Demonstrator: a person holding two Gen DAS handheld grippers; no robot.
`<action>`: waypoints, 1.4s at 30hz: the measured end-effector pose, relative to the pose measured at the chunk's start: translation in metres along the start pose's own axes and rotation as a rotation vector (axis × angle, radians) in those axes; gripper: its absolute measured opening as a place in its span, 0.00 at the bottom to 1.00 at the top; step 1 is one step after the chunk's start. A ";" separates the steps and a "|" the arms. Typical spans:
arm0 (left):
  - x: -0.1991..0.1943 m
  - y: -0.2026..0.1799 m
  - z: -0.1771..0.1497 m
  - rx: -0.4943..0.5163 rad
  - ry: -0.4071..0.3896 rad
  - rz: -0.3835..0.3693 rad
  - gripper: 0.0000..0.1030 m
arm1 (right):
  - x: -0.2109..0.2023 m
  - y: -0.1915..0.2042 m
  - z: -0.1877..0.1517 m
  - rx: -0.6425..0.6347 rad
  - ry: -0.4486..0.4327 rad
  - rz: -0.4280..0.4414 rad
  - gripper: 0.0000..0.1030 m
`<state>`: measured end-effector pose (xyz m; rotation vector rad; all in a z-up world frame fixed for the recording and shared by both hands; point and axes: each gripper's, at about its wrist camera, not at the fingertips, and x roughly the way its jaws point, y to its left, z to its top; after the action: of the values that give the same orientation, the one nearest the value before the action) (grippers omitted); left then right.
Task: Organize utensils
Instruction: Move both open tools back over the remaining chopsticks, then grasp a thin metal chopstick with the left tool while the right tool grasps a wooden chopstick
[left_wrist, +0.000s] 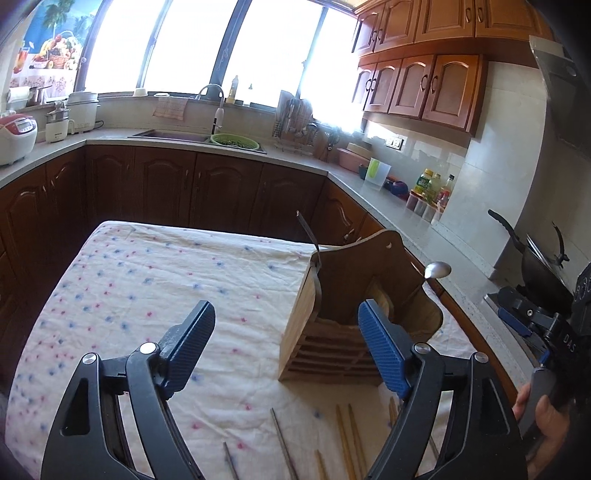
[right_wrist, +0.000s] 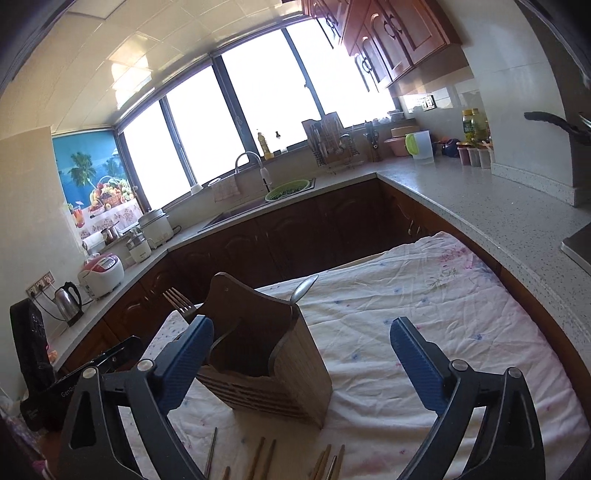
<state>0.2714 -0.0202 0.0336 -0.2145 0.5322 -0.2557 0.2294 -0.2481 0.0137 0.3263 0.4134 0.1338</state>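
Both your left tongs (left_wrist: 286, 341) and right tongs (right_wrist: 301, 362) hang released and empty beside the wooden holder (left_wrist: 343, 321), so reaching carelessly for the chopsticks (left_wrist: 349, 439) on the surface (left_wrist: 147, 280) could tip it.
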 end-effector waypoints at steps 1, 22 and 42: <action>-0.006 0.001 -0.005 -0.002 0.004 0.005 0.80 | -0.006 -0.001 -0.003 0.003 -0.003 -0.005 0.96; -0.079 0.027 -0.118 -0.082 0.150 0.071 0.80 | -0.094 -0.010 -0.112 0.026 0.109 -0.091 0.96; -0.048 0.012 -0.123 -0.061 0.260 0.061 0.80 | -0.078 -0.012 -0.128 -0.011 0.210 -0.140 0.90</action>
<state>0.1689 -0.0116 -0.0502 -0.2252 0.8041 -0.2096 0.1062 -0.2383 -0.0724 0.2723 0.6414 0.0333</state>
